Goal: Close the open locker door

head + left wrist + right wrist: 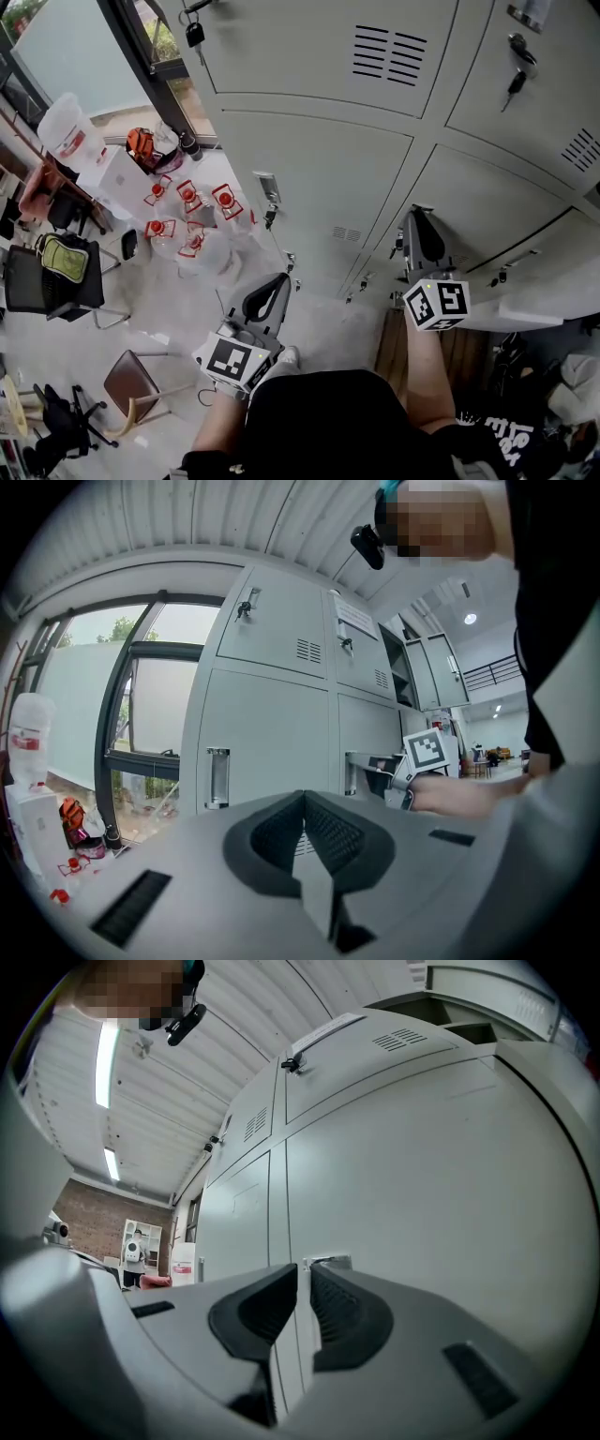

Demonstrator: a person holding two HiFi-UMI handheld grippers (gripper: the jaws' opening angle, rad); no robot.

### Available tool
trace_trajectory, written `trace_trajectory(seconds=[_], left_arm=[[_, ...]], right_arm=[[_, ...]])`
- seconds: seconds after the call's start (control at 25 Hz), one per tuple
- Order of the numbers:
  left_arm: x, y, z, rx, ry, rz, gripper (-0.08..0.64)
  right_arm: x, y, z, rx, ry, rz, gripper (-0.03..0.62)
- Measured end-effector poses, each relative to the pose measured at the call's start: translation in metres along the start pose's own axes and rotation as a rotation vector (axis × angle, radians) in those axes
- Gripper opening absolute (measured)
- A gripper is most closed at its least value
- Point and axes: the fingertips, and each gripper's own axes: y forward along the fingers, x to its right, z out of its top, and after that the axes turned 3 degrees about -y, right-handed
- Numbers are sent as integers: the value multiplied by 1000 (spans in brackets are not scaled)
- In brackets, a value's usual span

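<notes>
Nearest the head camera was the wearer's black shirt (328, 422), and beyond it rose a wall of grey lockers (309, 56). On my left feed the left gripper (305, 799) had its jaws pressed together on nothing. It was held short of the lockers, aimed at the column beside the window (84, 696). The right gripper (303, 1269) was further in, its jaws all but together, with only a thin slit between them and nothing in it. Its tips were right up at the locker door (450, 1222) in the next column, middle row, just beside that door's handle (328, 1262) at its left edge. I could not tell whether they touched the metal. From the left gripper view that edge seemed to stand slightly out from the locker face, though I could not be sure the door was ajar. Further along the row, two upper doors (441, 672) stood wide open. Keys (514, 86) hung in an upper lock, and a chair (131, 380) and a big white jug (67, 127) were on the floor (178, 309) off to the left.
</notes>
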Motion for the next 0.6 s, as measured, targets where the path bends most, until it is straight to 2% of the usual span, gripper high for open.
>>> trace_trajectory(seconds=[0.24,0.6], left_arm=[[4,1,-1,1,0,-10,23],[18,14,0,1,-11,-98,23]], right_arm=[[-1,-1,-1,-12,2,11,60],[-1,-29,0,-35,-1,-20,60]])
